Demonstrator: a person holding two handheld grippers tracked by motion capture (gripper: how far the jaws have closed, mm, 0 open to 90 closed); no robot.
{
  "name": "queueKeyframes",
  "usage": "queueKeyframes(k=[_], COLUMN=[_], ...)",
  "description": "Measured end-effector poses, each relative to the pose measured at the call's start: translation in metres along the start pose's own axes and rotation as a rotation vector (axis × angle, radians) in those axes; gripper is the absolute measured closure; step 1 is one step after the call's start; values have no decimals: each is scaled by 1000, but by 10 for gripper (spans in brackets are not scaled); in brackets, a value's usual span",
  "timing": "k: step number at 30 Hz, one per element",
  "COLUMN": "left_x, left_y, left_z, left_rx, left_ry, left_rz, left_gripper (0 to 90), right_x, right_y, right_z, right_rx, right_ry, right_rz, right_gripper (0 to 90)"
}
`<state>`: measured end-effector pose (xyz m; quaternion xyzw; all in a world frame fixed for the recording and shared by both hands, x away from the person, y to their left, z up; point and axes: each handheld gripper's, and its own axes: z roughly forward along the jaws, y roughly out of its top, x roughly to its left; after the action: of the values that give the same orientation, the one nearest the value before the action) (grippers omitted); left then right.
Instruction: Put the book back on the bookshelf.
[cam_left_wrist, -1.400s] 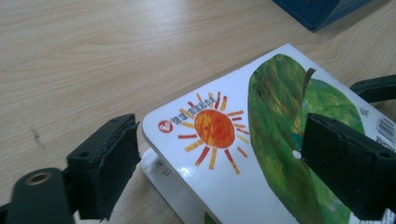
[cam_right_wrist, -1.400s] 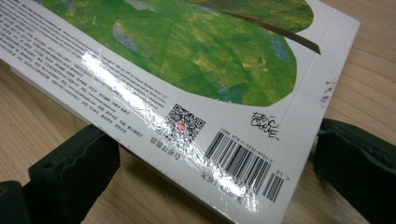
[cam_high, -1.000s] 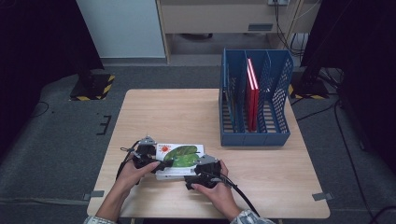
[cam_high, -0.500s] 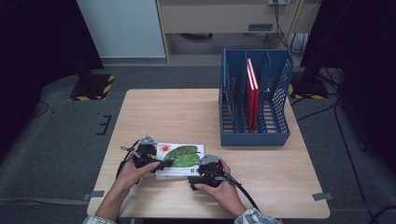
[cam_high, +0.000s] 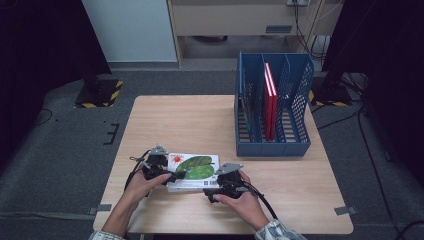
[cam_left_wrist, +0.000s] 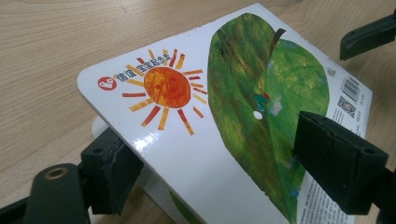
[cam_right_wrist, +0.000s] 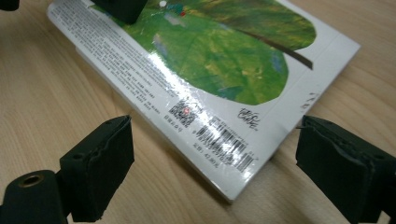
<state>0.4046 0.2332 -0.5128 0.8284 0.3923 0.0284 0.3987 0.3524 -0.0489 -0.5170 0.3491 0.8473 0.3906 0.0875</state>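
Note:
A picture book (cam_high: 192, 170) with a green leaf and an orange sun on its white cover lies near the table's front edge. My left gripper (cam_high: 170, 176) is at its left end. In the left gripper view the cover (cam_left_wrist: 210, 116) tilts up, with one jaw under its sun corner and the other over the leaf; the gripper (cam_left_wrist: 210, 172) is open wide. My right gripper (cam_high: 216, 189) sits at the book's front right corner. It is open (cam_right_wrist: 215, 172), with the barcode corner of the book (cam_right_wrist: 210, 56) between its jaws.
A blue mesh file rack (cam_high: 272, 115) stands at the table's right back and holds a red book (cam_high: 270, 100) upright. Bare wooden tabletop (cam_high: 185, 120) stretches behind the picture book. Dark floor surrounds the table.

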Motion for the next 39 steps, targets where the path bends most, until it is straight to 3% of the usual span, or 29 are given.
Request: queueKeyframes(k=[11,19,25,30,35,39], left_x=[0,2,2,1,0,0], left_y=[0,-1,-1,0,0,0], left_z=[2,3,3,4,4,4], left_rx=[8,21,20,23,29,34], left_ry=[-3,-11,-27,-30,-28,-30], left_rz=[4,17,17,23,34,37], left_gripper=[167,202,230,230,233,238], right_x=[-14,-15,-19,-22,-25,-26], right_y=[-1,-3,-2,1,-1,-1], right_z=[4,15,14,7,11,14], right_rx=[-4,33,24,-15,6,6], right_ry=[-36,-2,23,10,-10,13], right_rz=[33,39,59,71,80,81], right_gripper=[111,52,66,80,75,67])
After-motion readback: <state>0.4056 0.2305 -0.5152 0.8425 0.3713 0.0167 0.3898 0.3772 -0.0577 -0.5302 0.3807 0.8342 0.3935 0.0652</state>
